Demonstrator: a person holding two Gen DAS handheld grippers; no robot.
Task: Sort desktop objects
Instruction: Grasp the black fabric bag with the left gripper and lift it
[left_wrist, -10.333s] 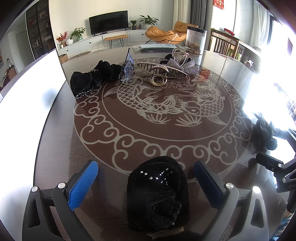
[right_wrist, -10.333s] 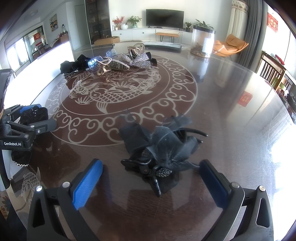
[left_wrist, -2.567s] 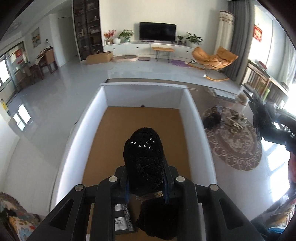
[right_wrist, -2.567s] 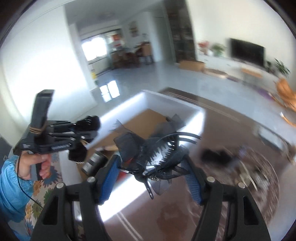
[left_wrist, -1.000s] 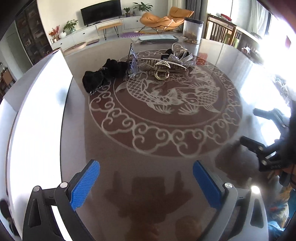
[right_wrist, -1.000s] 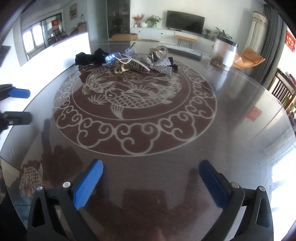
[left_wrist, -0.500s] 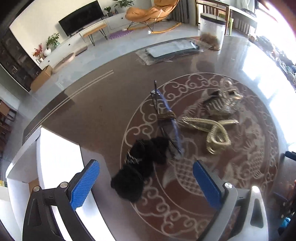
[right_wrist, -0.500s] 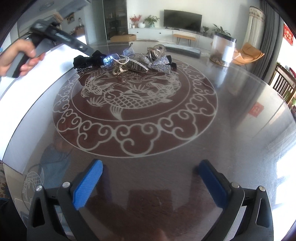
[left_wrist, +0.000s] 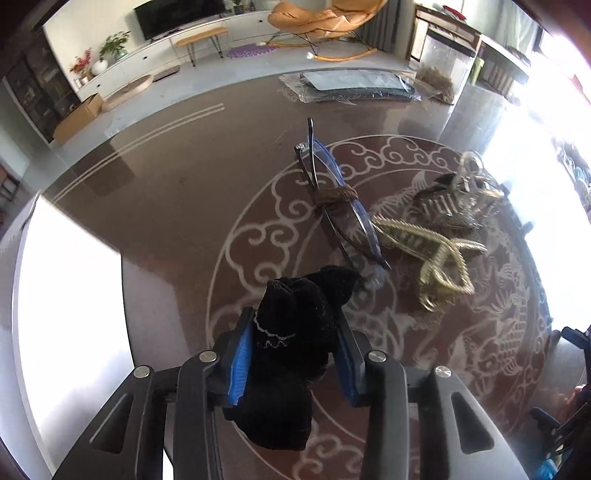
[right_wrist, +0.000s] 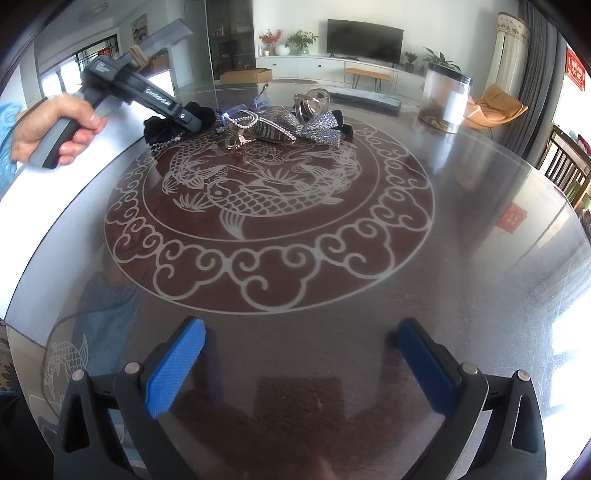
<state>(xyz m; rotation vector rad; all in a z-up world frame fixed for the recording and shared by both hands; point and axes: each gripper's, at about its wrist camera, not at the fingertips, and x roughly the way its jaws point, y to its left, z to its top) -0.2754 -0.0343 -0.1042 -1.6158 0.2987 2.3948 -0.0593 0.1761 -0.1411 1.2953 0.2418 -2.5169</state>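
My left gripper (left_wrist: 293, 354) is clamped on the black fuzzy hair accessory (left_wrist: 295, 332), which bulges up between the blue pads (left_wrist: 240, 363) just beside the folded glasses (left_wrist: 340, 206), while my right gripper (right_wrist: 301, 363) hovers wide and empty, well apart from those glasses. The accessory is dark plush with a thin silver chain trim. Beyond the glasses a gold claw clip (left_wrist: 436, 254) lies on the glossy brown table (right_wrist: 480, 236) with its pale fish medallion.
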